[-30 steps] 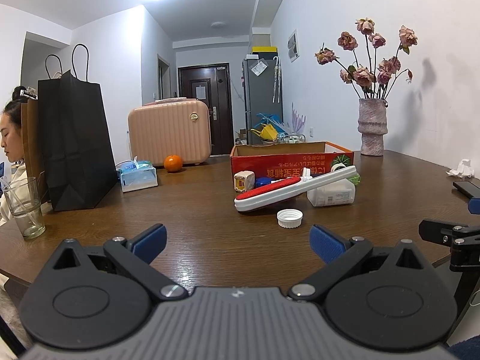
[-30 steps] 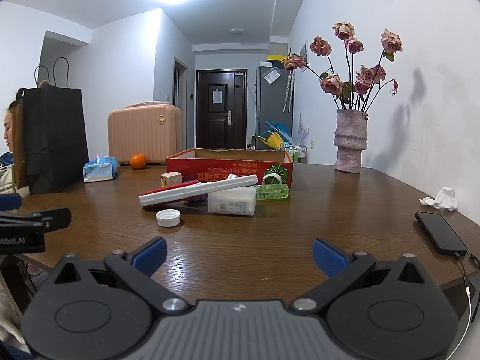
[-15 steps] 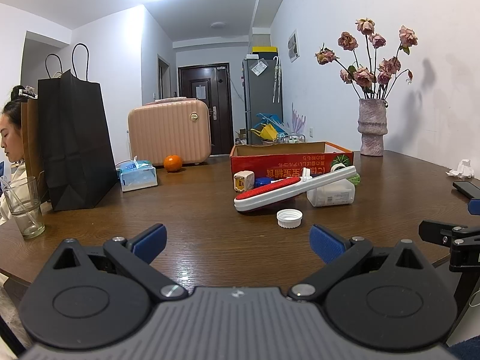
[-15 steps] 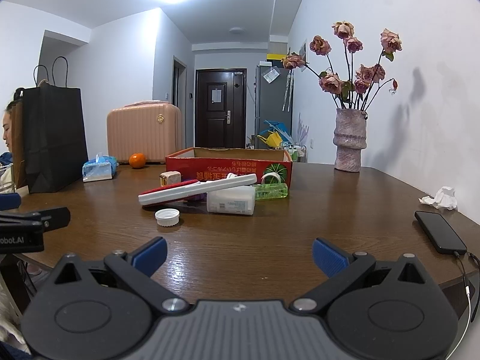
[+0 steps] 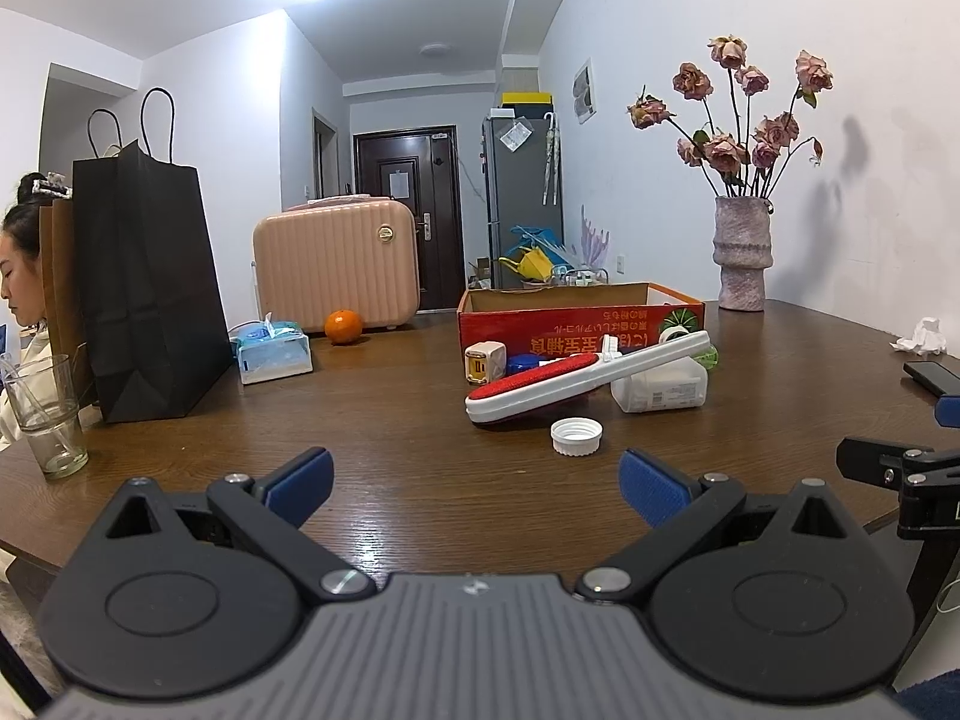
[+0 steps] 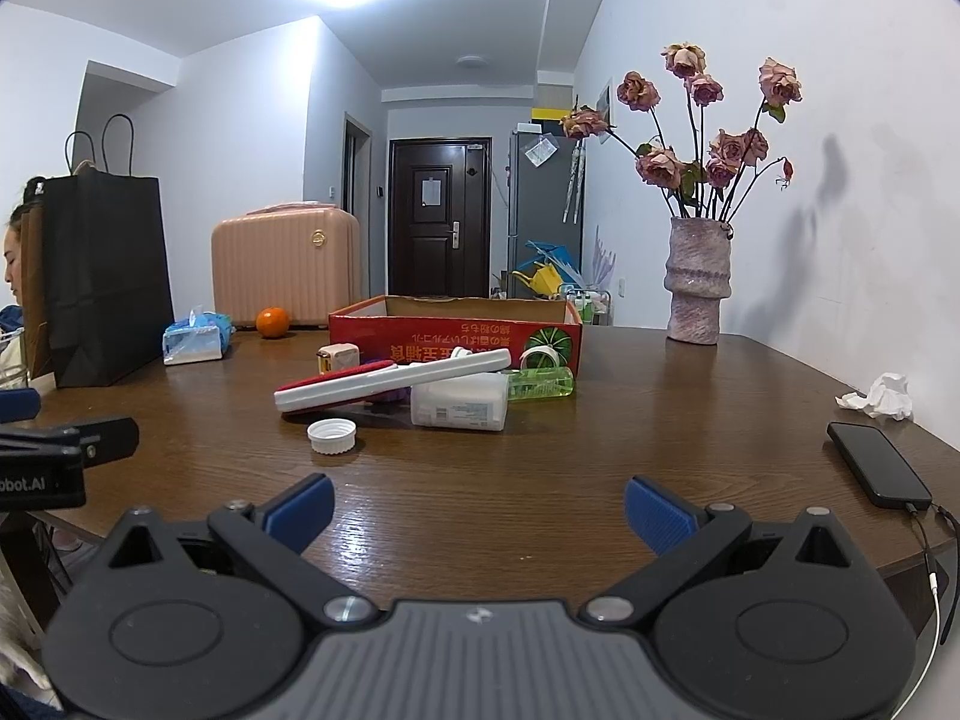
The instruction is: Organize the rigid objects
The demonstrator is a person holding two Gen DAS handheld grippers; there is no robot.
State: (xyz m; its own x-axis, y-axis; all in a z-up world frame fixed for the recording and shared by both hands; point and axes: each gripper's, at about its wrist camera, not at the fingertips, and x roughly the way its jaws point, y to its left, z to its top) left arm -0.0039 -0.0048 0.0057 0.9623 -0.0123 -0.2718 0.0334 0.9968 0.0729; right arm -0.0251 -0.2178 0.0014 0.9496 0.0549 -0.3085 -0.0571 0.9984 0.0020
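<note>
Two views, so left wrist first. The left gripper (image 5: 474, 483) hangs over the near edge of the dark brown wooden table (image 5: 372, 420) with its blue-padded fingers (image 5: 651, 489) spread wide, nothing between them. Further out, in front of the open red cardboard box (image 5: 576, 315), sits the clutter: a long white lint brush with a red pad (image 5: 576, 378) leaning on a white rectangular plastic container (image 5: 660, 387), and a small white ribbed bottle cap (image 5: 576, 435) just in front.

Right wrist view: the right gripper (image 6: 477, 513) is also wide open and empty. Same pile is ahead and a bit left, plus a clear green bottle (image 6: 540, 384) lying beside the container. A black smartphone (image 6: 879, 471) lies off to the right.
</note>
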